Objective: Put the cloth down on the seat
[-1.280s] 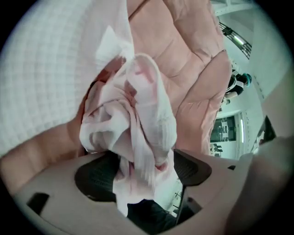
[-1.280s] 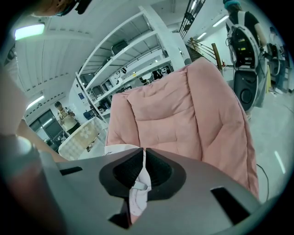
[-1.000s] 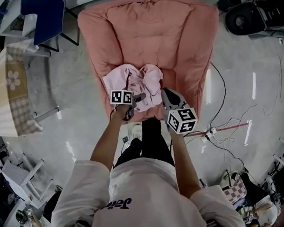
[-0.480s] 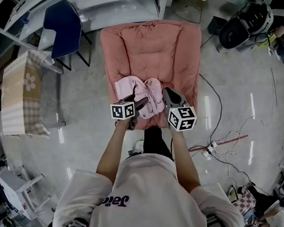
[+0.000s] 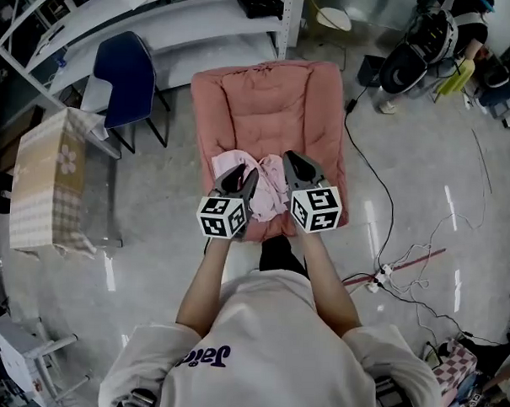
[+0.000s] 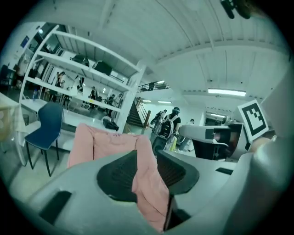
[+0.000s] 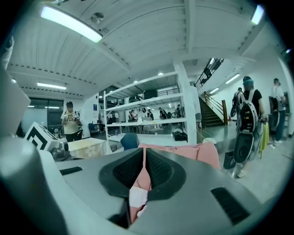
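A pink cloth lies bunched at the front of the pink armchair's seat. In the head view both grippers reach into it side by side. My left gripper has its jaws closing, and in the left gripper view a fold of the cloth fills the gap between the pads of the left gripper. My right gripper is shut on the cloth. The right gripper view shows a thin pink strip of the cloth pinched in the right gripper. The armchair's back rises beyond.
A blue chair stands left of the armchair, with white shelving behind it. A table with a checked cover is at the far left. Cables trail over the floor at the right. People stand far off.
The left gripper has moved onto the cloth and its jaws have come together around a fold. Both grippers sit higher in the head view, and the view takes in more of the room.
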### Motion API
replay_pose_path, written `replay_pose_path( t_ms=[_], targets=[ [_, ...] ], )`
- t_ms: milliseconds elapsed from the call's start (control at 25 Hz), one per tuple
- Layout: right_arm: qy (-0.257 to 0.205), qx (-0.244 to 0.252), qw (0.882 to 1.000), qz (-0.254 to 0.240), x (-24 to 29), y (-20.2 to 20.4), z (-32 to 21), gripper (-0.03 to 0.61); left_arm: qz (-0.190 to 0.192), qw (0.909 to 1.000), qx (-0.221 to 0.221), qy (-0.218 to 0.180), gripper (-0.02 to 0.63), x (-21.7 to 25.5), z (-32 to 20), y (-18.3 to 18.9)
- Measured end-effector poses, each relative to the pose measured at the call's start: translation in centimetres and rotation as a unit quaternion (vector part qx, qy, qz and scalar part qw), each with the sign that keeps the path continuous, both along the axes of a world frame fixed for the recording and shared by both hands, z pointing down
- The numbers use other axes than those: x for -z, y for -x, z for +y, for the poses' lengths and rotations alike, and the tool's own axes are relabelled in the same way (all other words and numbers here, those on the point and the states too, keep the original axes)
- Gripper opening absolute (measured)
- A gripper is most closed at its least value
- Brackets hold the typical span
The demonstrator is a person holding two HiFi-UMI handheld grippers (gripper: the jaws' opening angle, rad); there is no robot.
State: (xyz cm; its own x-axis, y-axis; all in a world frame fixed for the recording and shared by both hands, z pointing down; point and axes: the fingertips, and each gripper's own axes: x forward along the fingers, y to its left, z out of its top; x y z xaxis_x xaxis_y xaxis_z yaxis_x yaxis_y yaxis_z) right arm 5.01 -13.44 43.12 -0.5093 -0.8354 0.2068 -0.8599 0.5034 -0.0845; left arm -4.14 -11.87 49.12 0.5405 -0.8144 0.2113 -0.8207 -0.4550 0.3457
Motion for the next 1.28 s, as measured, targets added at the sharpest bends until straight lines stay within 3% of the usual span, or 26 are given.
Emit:
replay_pose_path(
  t_ms=[320, 560, 960, 1280],
  targets=[
    [-0.085, -0.03, 0.995, 0.032, 5.0, -0.4, 4.5, 0.026, -0.022, 0.9913, 0.049, -0.12, 0.02, 8.7, 3.5, 0.6],
    [-0.124, -0.042, 0.991, 0.04, 7.3, -0.8, 7.3, 0.025, -0.035, 0.9839, 0.067, -0.162, 0.014, 11.4, 6.4, 1.3],
    [-0.115, -0.053, 0.991, 0.04, 6.4, -0.7, 10.4, 0.025, -0.044, 0.9833, 0.071, -0.162, 0.014, 10.7, 8.6, 2.1],
    [-0.077, -0.059, 0.994, 0.049, 2.6, -1.8, 9.7, 0.025, -0.054, 0.9903, 0.062, -0.112, 0.014, 5.6, 6.5, 2.2]
  ],
)
